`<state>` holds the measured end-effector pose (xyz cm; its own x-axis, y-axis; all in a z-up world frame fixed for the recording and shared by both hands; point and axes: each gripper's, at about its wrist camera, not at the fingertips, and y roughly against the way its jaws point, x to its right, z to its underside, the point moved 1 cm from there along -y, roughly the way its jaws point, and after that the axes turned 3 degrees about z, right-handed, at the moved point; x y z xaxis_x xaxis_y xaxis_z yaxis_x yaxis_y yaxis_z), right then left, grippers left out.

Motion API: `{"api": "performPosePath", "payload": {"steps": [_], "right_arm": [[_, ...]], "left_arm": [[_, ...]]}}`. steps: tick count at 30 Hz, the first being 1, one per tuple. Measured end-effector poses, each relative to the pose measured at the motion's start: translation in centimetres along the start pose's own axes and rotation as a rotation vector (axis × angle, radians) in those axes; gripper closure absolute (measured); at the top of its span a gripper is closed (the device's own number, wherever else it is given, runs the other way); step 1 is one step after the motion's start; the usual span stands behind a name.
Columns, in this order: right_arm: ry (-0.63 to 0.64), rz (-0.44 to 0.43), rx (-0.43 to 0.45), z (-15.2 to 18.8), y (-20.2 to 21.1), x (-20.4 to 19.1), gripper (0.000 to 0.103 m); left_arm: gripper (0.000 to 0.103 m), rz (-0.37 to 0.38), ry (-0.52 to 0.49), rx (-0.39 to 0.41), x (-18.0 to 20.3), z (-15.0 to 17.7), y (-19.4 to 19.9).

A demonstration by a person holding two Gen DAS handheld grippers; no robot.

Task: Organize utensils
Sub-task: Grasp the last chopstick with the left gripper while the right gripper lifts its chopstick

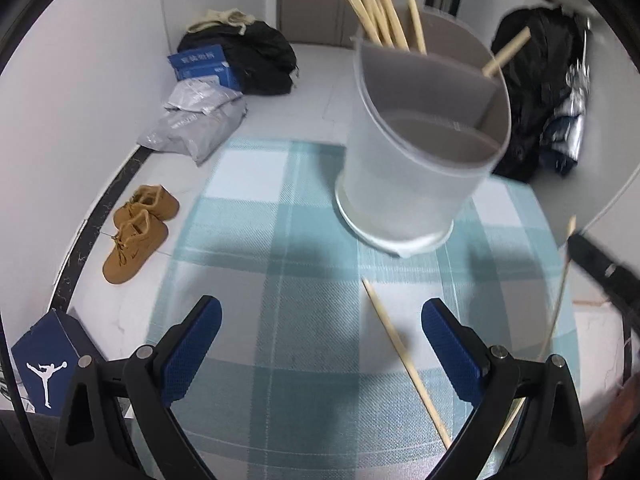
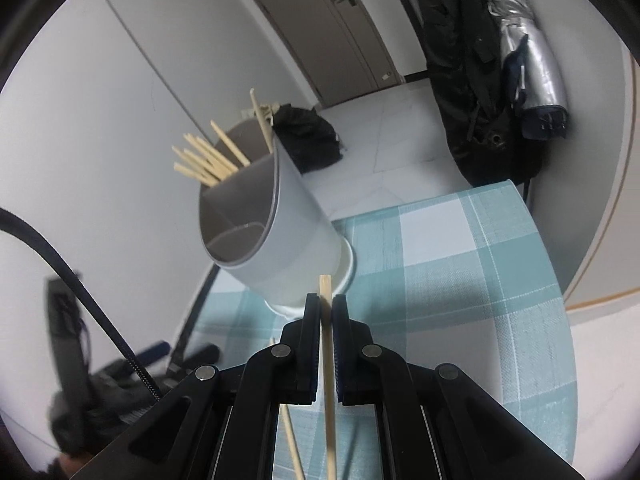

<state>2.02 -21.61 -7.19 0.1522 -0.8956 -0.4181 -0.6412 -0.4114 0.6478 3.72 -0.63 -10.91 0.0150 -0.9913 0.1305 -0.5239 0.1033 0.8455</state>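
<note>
A grey divided utensil holder (image 1: 424, 152) (image 2: 276, 232) stands on the checked tablecloth (image 1: 280, 240), with several wooden chopsticks (image 1: 380, 12) (image 2: 208, 164) leaning in its far compartment. My left gripper (image 1: 322, 336) is open above the cloth, nothing between its blue pads. One loose chopstick (image 1: 404, 356) lies on the cloth just inside its right finger. My right gripper (image 2: 327, 308) is shut on a chopstick (image 2: 326, 320), its tip poking up past the fingertips in front of the holder. At the right edge of the left wrist view the right gripper (image 1: 600, 268) shows with that chopstick (image 1: 560, 300).
The table's far edge (image 1: 280, 144) drops to a tiled floor with brown shoes (image 1: 136, 228), grey parcels (image 1: 196, 120), a black bag (image 1: 248, 56) and a blue shoebox (image 1: 44, 360). A dark jacket and silver umbrella (image 2: 516, 60) hang at the right. A black cable (image 2: 80, 280) crosses the left.
</note>
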Motion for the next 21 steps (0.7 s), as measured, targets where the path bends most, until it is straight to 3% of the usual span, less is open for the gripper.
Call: {"api": "performPosePath", "payload": {"steps": [8,16,19,21], "right_arm": [[-0.052,-0.042,0.022,-0.3,0.6,1.4,0.098],[-0.073,-0.056,0.047,-0.9,1.4,2.0,0.098],[-0.083,-0.068,0.061,-1.1,1.8,2.2,0.098],[-0.085,-0.073,0.069,-1.1,2.1,2.3,0.098]], "left_arm": [[0.004,-0.011,0.031,-0.124,-1.0,0.5,-2.4],[0.006,-0.037,0.047,-0.206,0.7,0.0,-4.3],[0.007,-0.106,0.072,-0.179,0.5,-0.4,-4.7],[0.011,-0.109,0.091,-0.186,0.4,-0.4,-5.2]]}}
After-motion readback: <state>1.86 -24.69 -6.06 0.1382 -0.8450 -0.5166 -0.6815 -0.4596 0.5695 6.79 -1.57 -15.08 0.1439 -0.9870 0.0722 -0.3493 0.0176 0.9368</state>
